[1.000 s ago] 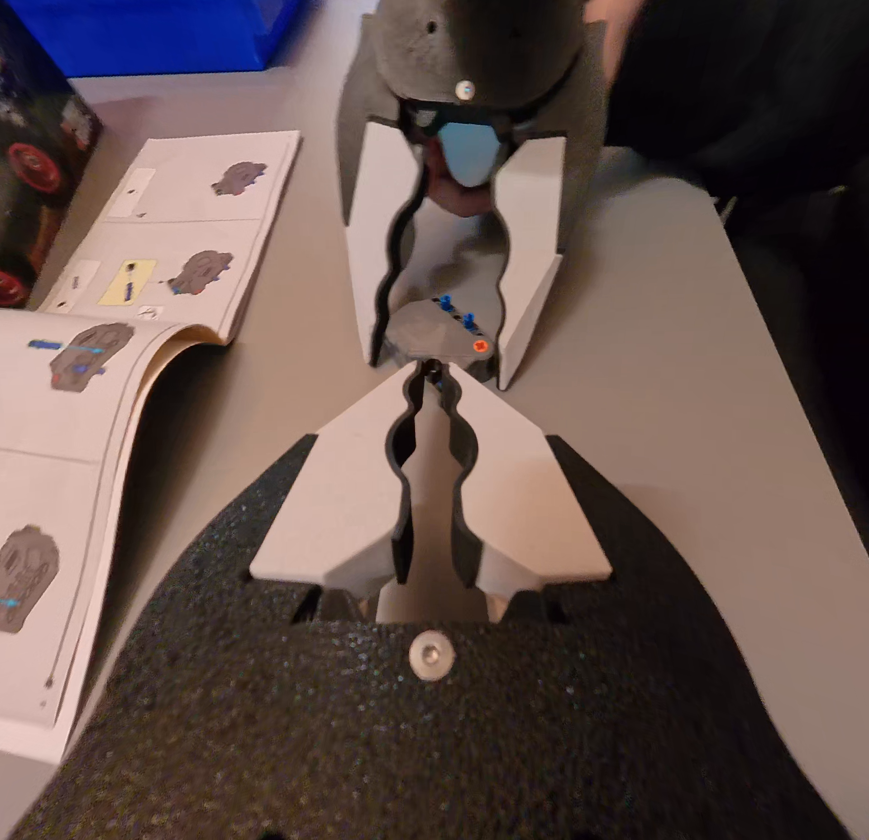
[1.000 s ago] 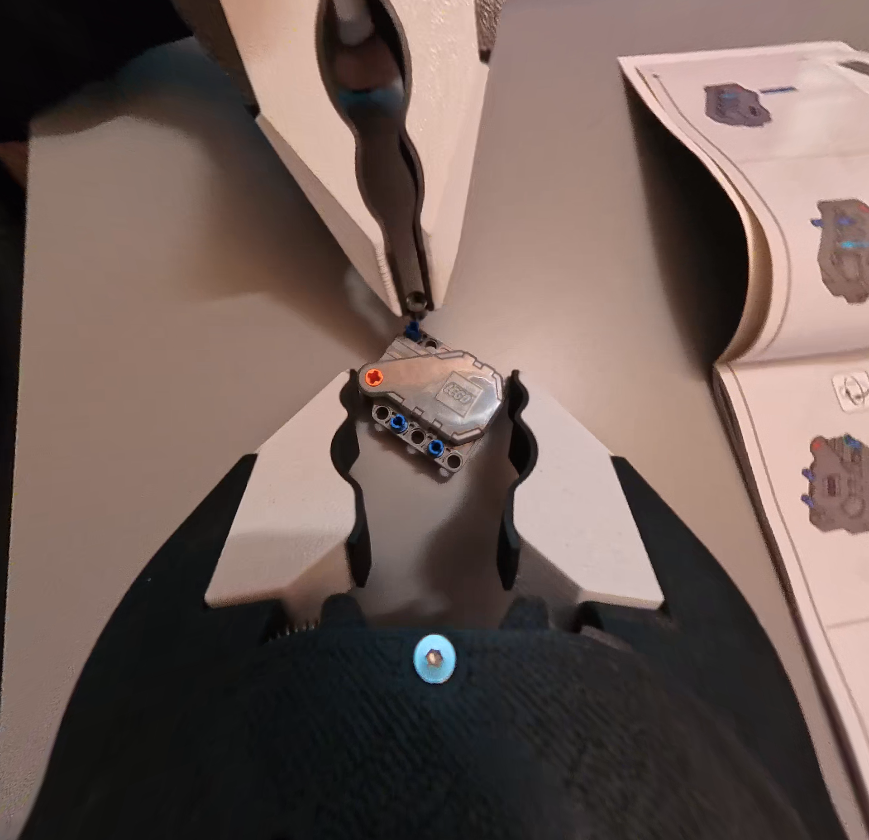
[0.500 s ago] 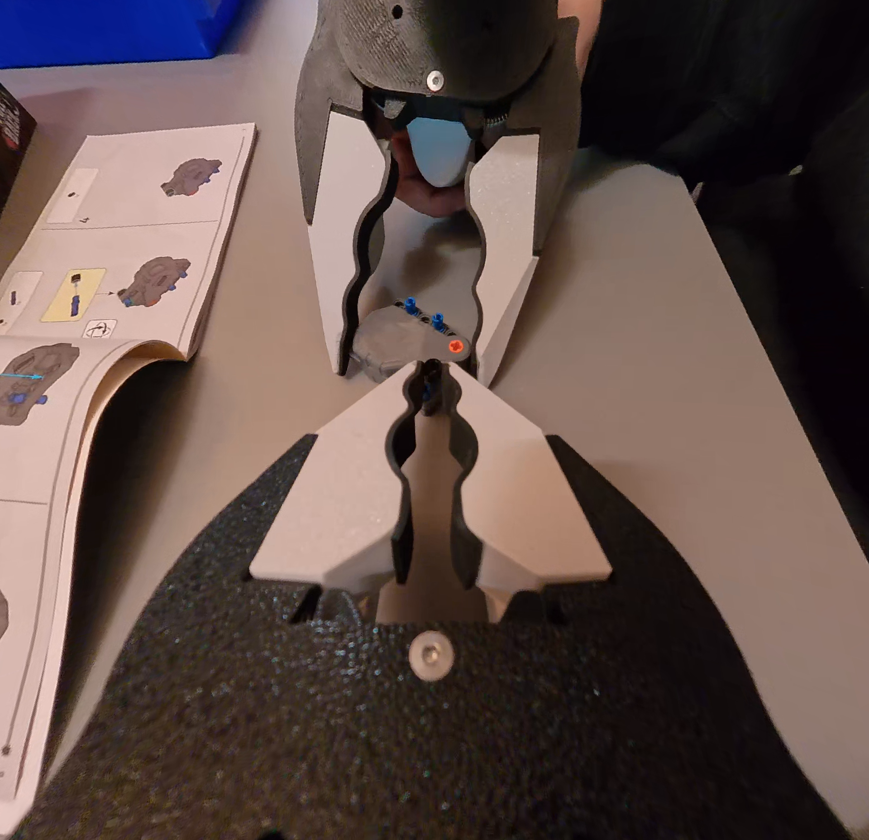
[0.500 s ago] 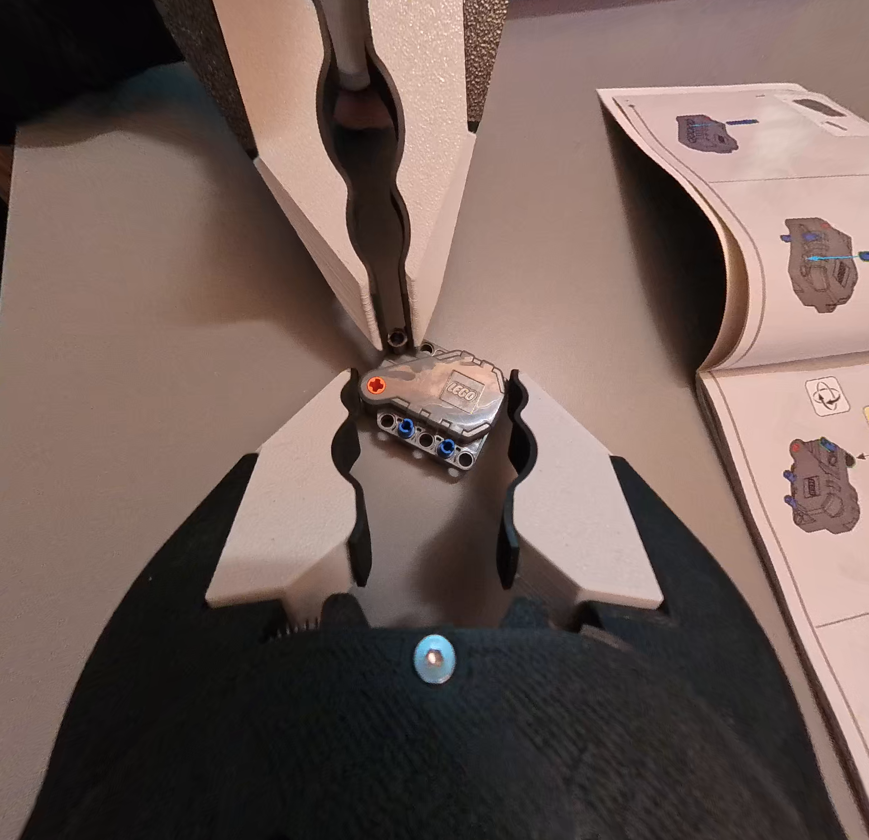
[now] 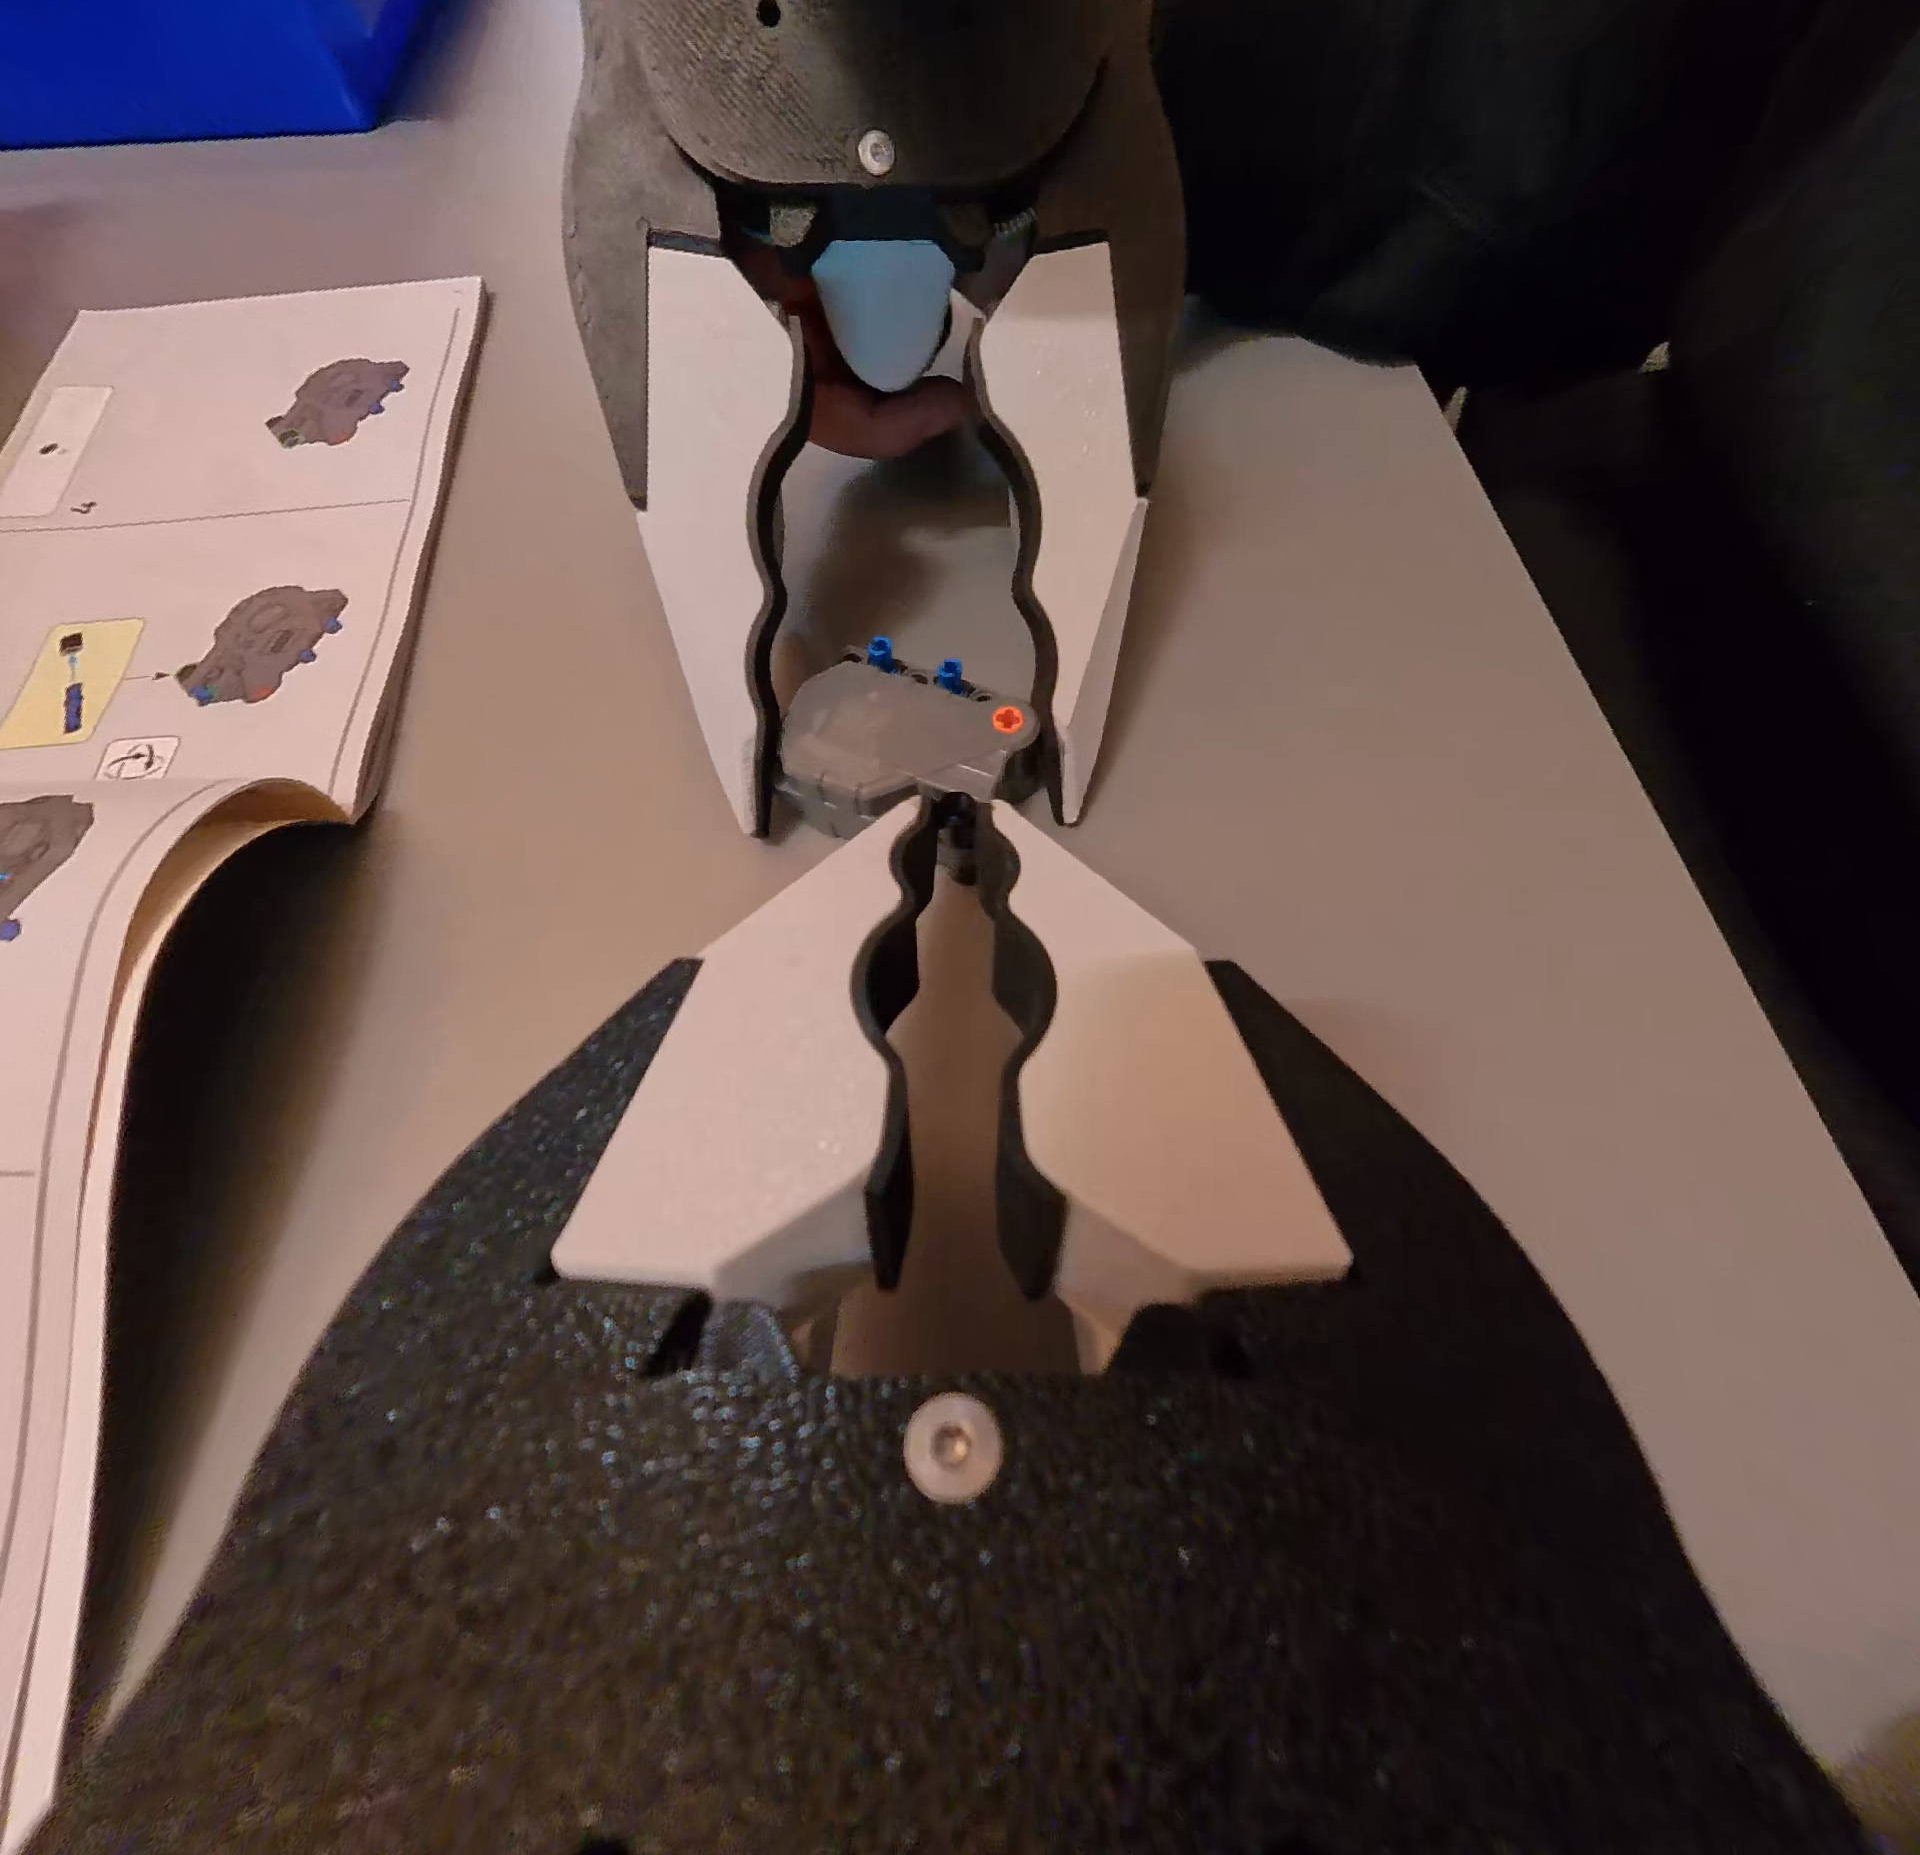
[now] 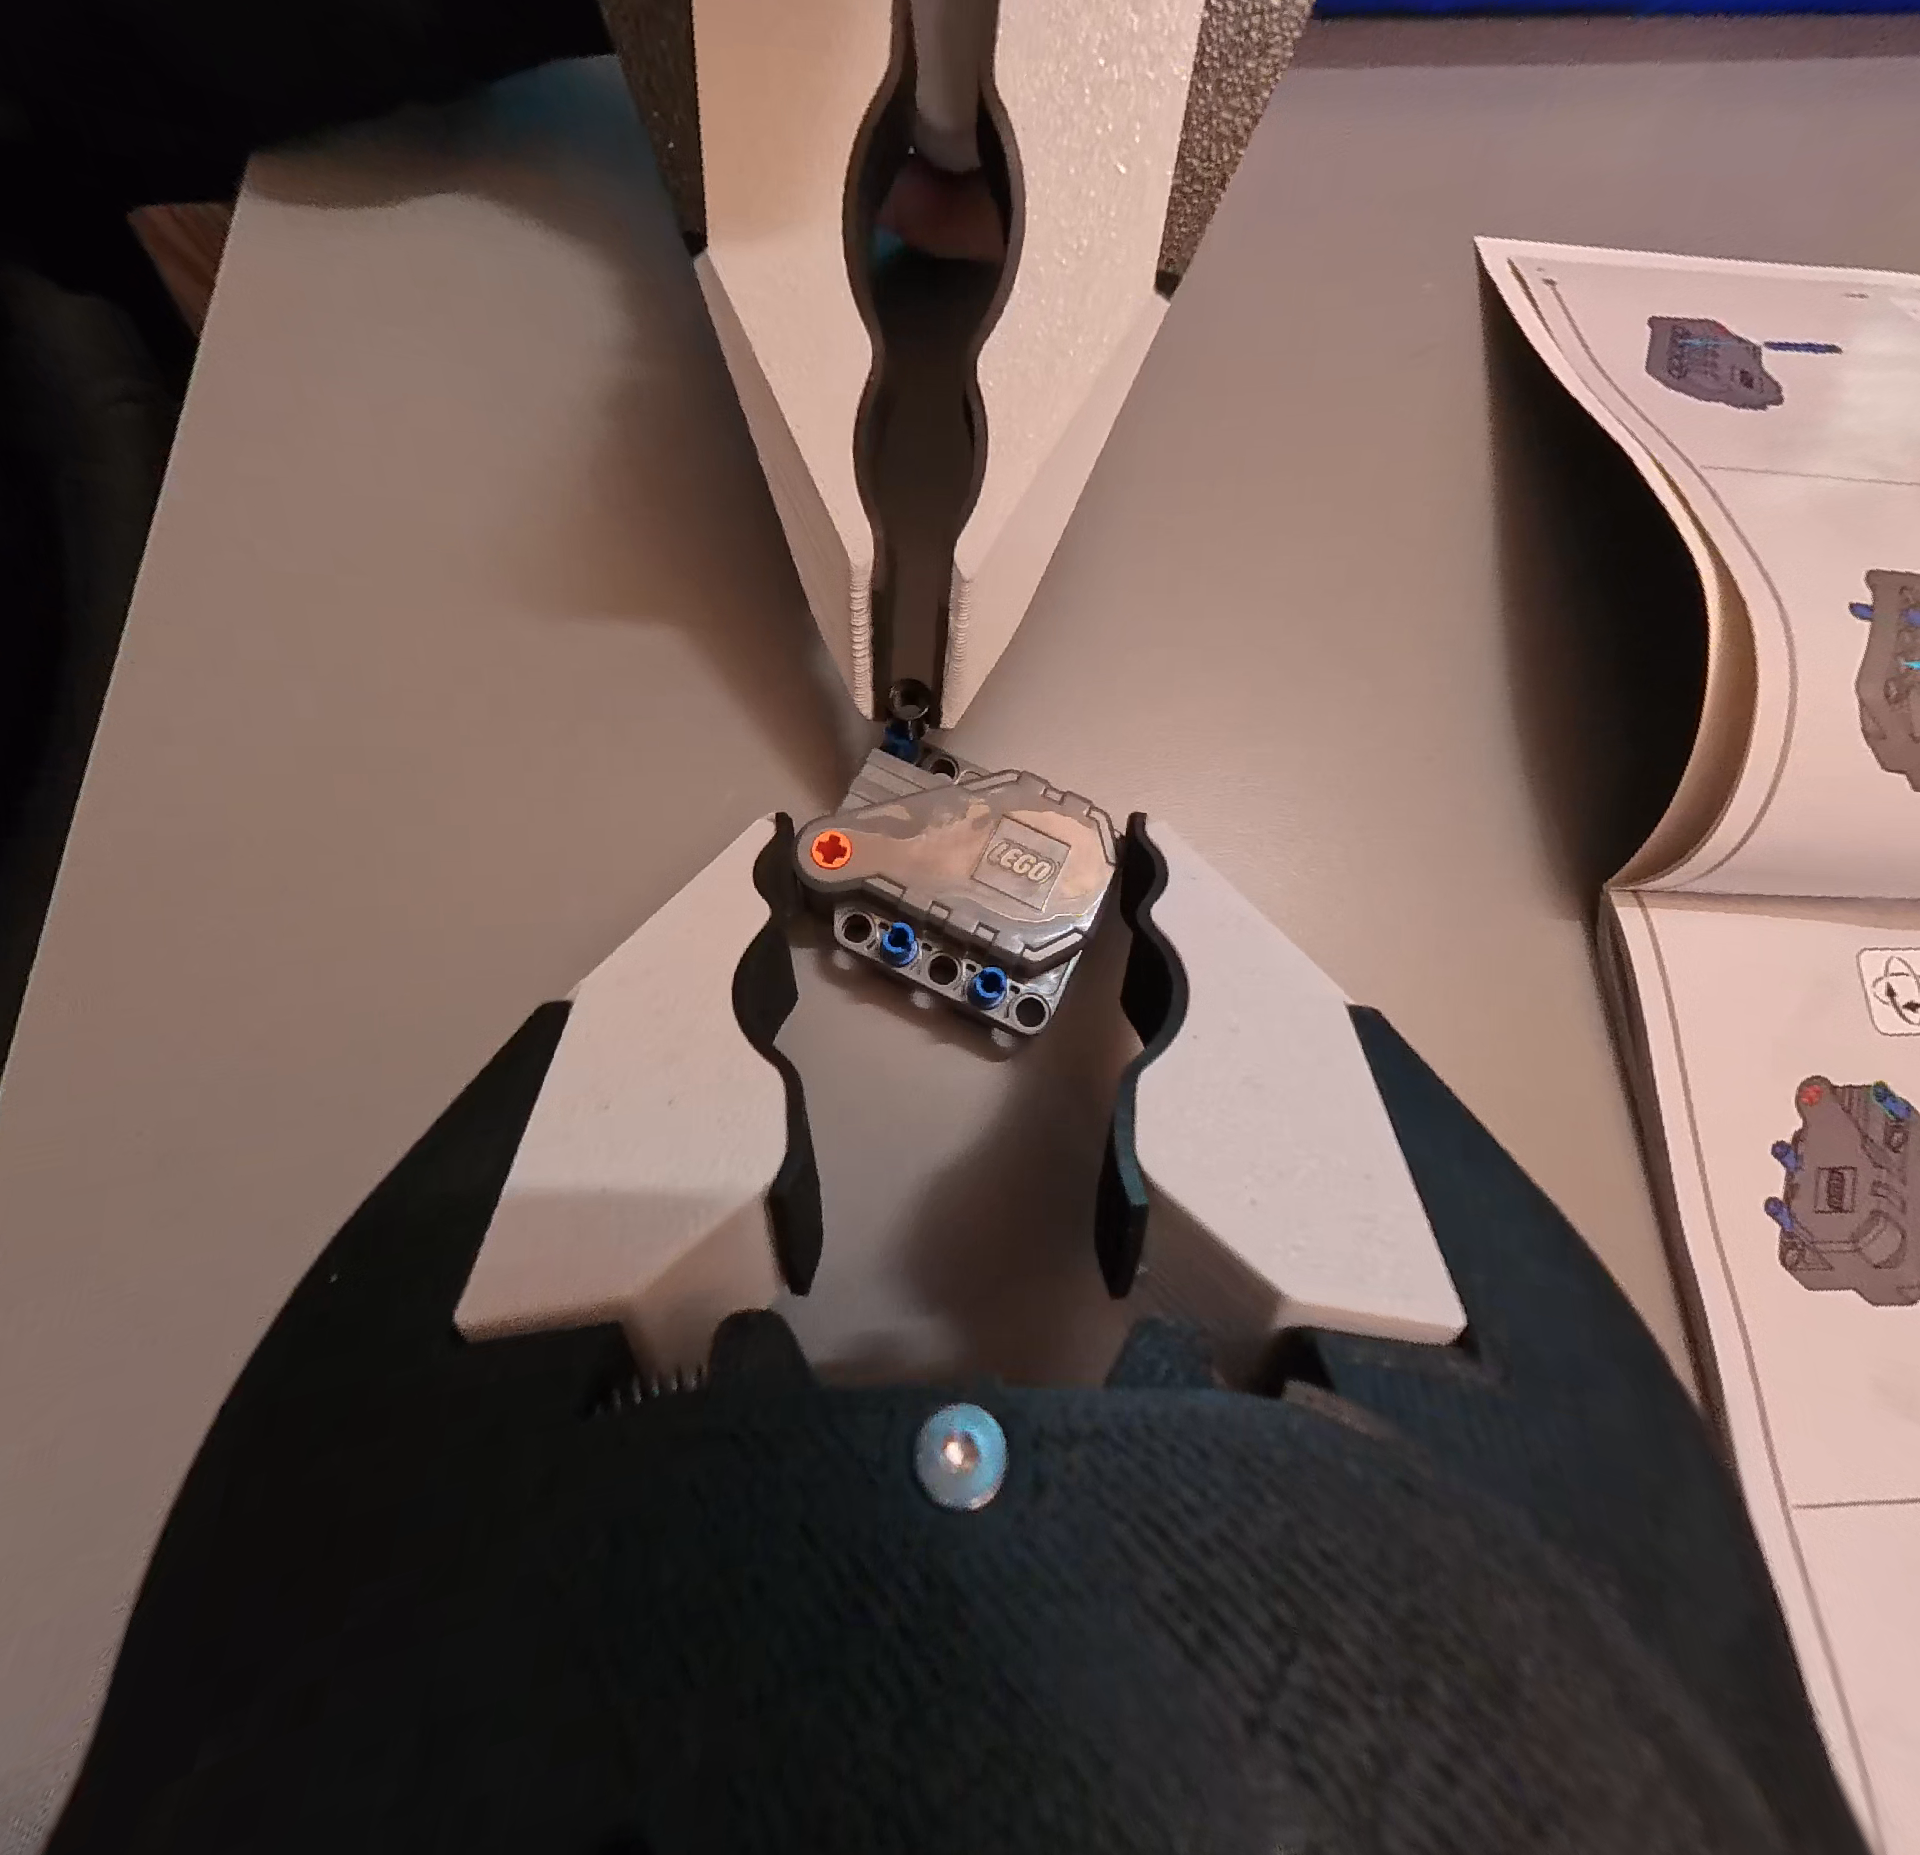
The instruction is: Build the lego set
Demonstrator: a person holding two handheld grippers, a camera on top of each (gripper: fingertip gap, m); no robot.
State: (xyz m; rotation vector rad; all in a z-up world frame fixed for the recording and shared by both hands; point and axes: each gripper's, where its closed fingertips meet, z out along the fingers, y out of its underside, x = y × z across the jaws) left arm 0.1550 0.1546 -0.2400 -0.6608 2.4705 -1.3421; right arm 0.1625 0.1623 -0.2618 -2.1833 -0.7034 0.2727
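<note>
The right tool [image 6: 951, 855] gripped the grey motor block [image 6: 956, 870] by its two sides, its tips pressed against the housing, the block resting on the grey counter [image 6: 416, 558] about midway across it; an orange cross-hole [image 6: 831, 850] sat at one corner of the block, and two blue pins [image 6: 896, 939] stuck out of the beam row along its near edge; the left tool [image 5: 954, 829] was clenched on a small black-and-blue pin [image 6: 910, 733], whose blue end touched the far edge of the block, by a hole there; whether the pin had entered a hole could not be told; the two tools faced each other tip to tip over the block; an open instruction booklet [image 5: 208, 579] lay on the counter well apart from the block, toward one side edge; a blue bin [image 5: 197, 29] stood at the counter's far corner beyond the booklet
</note>
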